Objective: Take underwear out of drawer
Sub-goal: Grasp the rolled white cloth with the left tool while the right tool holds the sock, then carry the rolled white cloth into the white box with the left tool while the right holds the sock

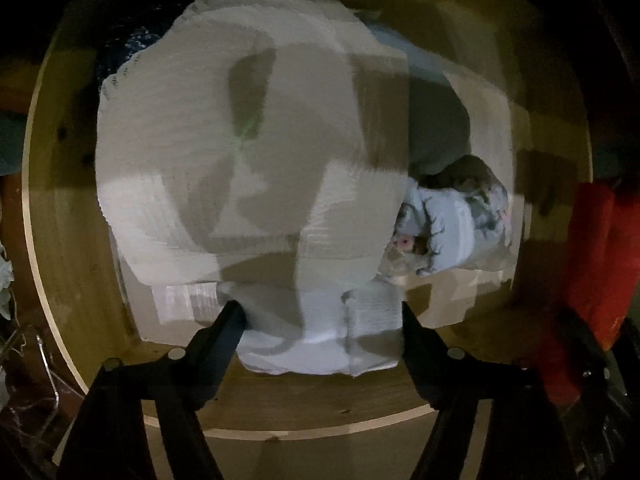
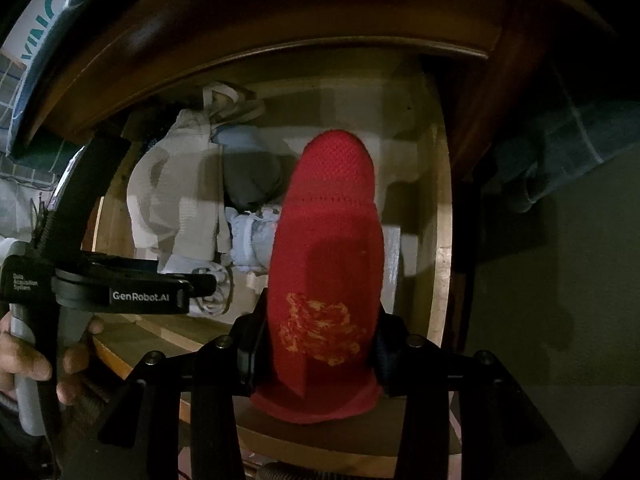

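Between the two black fingers of the left gripper lies the near edge of a pale folded garment, a white ribbed piece that fills most of the open wooden drawer. Whether the pads actually press on the cloth or only flank it is hard to tell; the jaws stand wide. Shadows of the fingers blotch the fabric, and its far end runs out of sight under the cabinet front. Just right of this gripper sits a small bundle of light blue cloth with a faint print, its pattern too blurred to read. The gripper points steeply down into the drawer.

The right gripper is clamped on a red knitted piece with an orange pattern, which stands up between its fingers over the drawer and hides what lies behind it. Left of it, a hand grasps the other gripper's grey handle.
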Available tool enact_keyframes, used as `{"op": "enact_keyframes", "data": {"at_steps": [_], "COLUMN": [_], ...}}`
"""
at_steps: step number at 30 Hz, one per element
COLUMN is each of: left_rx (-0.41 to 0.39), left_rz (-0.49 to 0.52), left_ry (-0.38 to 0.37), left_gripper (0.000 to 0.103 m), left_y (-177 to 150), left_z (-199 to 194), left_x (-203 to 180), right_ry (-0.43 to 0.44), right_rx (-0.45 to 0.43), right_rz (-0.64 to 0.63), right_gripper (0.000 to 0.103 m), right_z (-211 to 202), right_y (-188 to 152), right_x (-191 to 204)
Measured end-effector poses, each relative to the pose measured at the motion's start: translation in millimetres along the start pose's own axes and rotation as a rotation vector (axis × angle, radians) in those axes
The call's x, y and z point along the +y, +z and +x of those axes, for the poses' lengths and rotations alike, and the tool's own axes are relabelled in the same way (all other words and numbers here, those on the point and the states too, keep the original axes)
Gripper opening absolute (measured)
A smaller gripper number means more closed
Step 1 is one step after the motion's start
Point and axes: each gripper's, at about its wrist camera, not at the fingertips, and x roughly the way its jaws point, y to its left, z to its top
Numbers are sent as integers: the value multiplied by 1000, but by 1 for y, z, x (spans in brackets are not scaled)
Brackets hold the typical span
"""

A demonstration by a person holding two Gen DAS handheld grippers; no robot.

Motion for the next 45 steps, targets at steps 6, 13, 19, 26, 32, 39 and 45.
{"op": "enact_keyframes", "data": {"at_steps": [6,13,19,26,32,39,45], "left_rx": [-41,-93,-139,-193,-251,-324,-406], "left_rz": [8,4,-2,-13,1,46,89], "left_ry": [-16,-45,-74,-110,-109,-91,-75], "left_gripper": [60,51,47,46,46,46,46], "left_y": [-13,-31,-42,-48,-57,-72,-91], "left_z": [-14,-28,-49,-65,-91,-118,-150], "left_x": [6,8,13,14,13,4,-2], "right_ry": [-3,-6,-16,-21,-22,-29,-37], "right_rx": [3,2,2,0,0,0,2], "right_rz": [-1,-4,-10,-11,-12,-17,-22], "right_gripper": [40,40,40,40,40,40,40], "right_z": [0,0,0,0,0,0,1], "right_y": [0,0,1,1,0,0,1], "right_x": [1,2,4,5,5,5,6]}}
